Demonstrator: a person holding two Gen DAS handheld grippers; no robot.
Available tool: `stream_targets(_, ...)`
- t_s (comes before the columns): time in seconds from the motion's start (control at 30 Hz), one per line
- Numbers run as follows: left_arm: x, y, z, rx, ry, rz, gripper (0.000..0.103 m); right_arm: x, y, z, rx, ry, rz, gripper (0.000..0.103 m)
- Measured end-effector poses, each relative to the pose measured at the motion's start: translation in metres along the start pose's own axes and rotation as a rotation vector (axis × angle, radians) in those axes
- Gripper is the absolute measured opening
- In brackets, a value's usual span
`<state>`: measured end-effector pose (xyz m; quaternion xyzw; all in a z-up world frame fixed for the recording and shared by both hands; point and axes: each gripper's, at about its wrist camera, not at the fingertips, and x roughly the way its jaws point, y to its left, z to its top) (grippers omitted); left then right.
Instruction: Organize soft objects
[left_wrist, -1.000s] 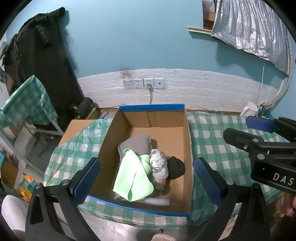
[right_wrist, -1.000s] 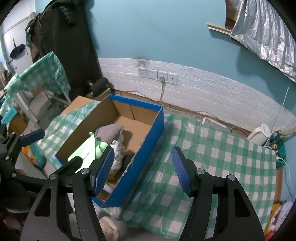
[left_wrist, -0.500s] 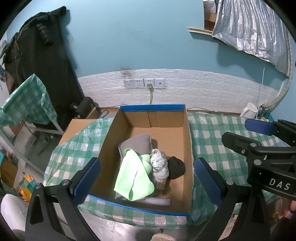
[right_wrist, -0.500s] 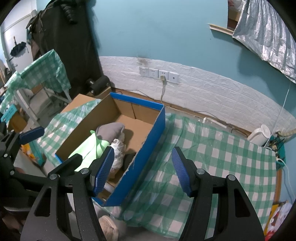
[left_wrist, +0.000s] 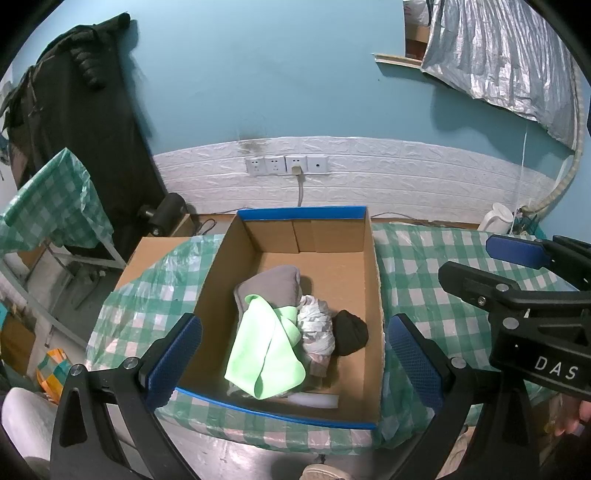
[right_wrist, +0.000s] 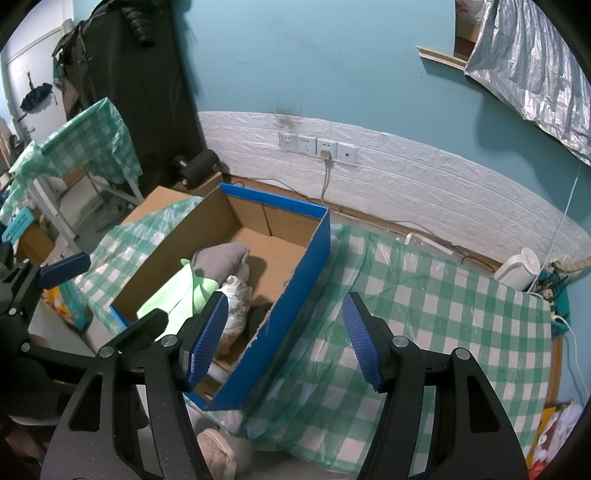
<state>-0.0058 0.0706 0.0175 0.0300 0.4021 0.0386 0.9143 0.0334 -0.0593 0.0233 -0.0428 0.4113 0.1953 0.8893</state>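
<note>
Looking down into the cardboard box (left_wrist: 373, 280), I find the soft things heaped toward its near-right part: a grey folded cloth (left_wrist: 271, 286) at the back of the heap, a bright green cloth (left_wrist: 266, 350) draped over it and running toward the near wall, a crumpled white-grey bundle (left_wrist: 317, 328) touching the green one on its right, and a black sock-like ball (left_wrist: 349, 332) touching that bundle, just beside the right wall. The green cloth's long axis runs roughly from the far side of the box toward the near edge, sloping a little leftward as it comes to me. The heap lies straight ahead and below my left fingers (left_wrist: 291, 354), which stand wide with nothing between them, one blue pad (left_wrist: 173, 363) over the near-left corner of the box and the other over its right wall. My right fingers (right_wrist: 284, 339) are also spread, holding nothing; they straddle the blue right wall of the box, so the heap lies to their left, and the checked cloth (right_wrist: 424, 314) over the bench lies bare ahead. I judge the left hand the better placed for the next reach, since it need only drop forward into the box. The far half of the box floor is bare cardboard. The box sits at the left end of the bench, its back wall toward the white-tiled strip with wall sockets (left_wrist: 286, 165).
</note>
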Motion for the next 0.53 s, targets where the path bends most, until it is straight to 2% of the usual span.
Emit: stream_targets(0.53, -0.0001, -0.0001, -0.0001, 0.000, -0.002, 0.002, 0.102, -0.0002, -0.0002, 0.0000, -0.001, 0.000, 0.000, 0.064)
